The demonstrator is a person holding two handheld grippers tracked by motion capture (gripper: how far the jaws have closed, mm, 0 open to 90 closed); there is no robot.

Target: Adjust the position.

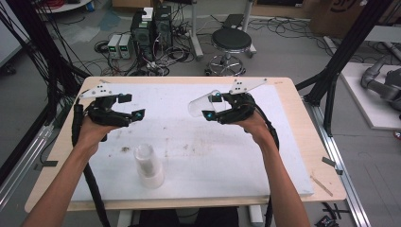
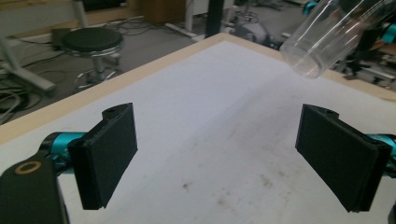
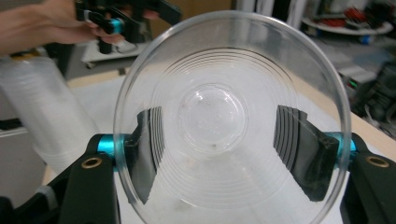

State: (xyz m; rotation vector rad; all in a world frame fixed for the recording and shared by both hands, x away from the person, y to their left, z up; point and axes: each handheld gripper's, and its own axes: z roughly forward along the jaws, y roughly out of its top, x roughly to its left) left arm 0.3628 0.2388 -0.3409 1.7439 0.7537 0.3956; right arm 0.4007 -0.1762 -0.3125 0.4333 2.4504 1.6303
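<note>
Clearly the work is about separating cups. The right gripper (image 1: 211, 108) holds one clear plastic cup (image 1: 201, 106) above the white table (image 1: 236, 165); its jaws press on the cup's sides, and the cup lies almost level with its bottom pointing toward the left side. In the right gripper view the cup's open mouth faces the camera, so the jaws show through the wall (image 3: 233, 116), one on each side. This grip from outside keeps the thin cup from slipping, I think.

The left gripper (image 1: 128, 109) is empty, its jaws wide apart with only the table between them, and the held cup (image 2: 334, 35) hangs well apart from it. A stack of cups (image 1: 147, 165) stands upside down near the table's front edge, between the two forearms. Probably the free gripper is kept open so it can take the next cup or steady the stack.
</note>
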